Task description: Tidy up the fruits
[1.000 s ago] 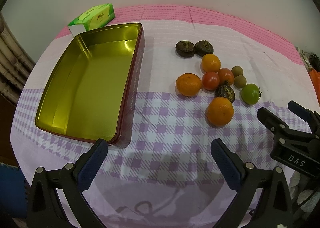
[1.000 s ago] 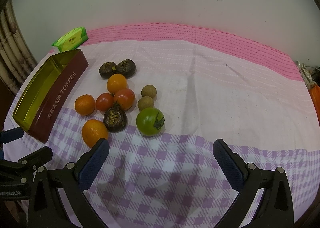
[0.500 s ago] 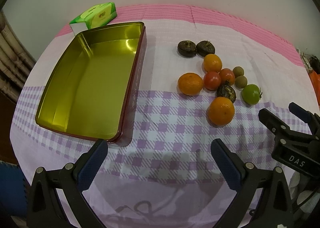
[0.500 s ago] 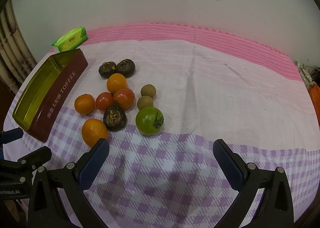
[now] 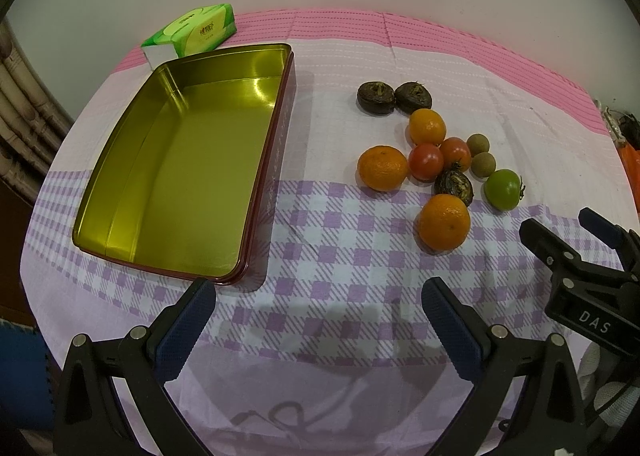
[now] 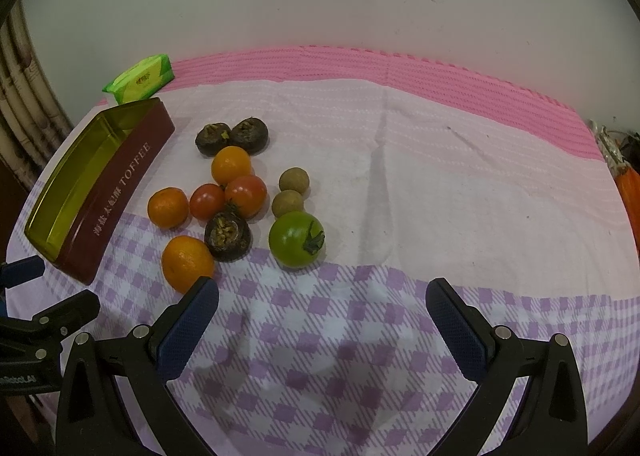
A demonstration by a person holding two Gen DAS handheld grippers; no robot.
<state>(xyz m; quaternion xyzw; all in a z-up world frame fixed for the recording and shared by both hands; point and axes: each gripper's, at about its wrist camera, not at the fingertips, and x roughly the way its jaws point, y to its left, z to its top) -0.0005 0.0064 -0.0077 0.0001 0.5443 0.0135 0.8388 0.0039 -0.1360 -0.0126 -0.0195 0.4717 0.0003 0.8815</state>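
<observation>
We see both grippers hovering low over a table covered by a pink and purple-checked cloth [image 6: 440, 184]. The left gripper [image 5: 318, 320] has its fingers spread wide with nothing between them, and the right gripper [image 6: 322, 316] is likewise wide apart and empty. In the left wrist view the right gripper also shows at the right edge.

The fruits lie in a loose cluster on the cloth, right of an empty gold-lined toffee tin [image 5: 188, 172]. We count three oranges: one nearest the tin [image 5: 382, 169], one at the near edge of the group [image 5: 444, 222] and one further back [image 5: 427, 126]. Two red tomatoes [image 6: 228, 198] sit touching each other between them. A green tomato [image 6: 296, 239] rests at the right side of the group, with two small brown longans [image 6: 291, 192] just behind it. Two dark, rough fruits [image 6: 232, 136] sit side by side at the far end, and a third dark fruit [image 6: 227, 236] lies beside the near orange.

A green tissue pack [image 5: 192, 30] lies behind the tin.
</observation>
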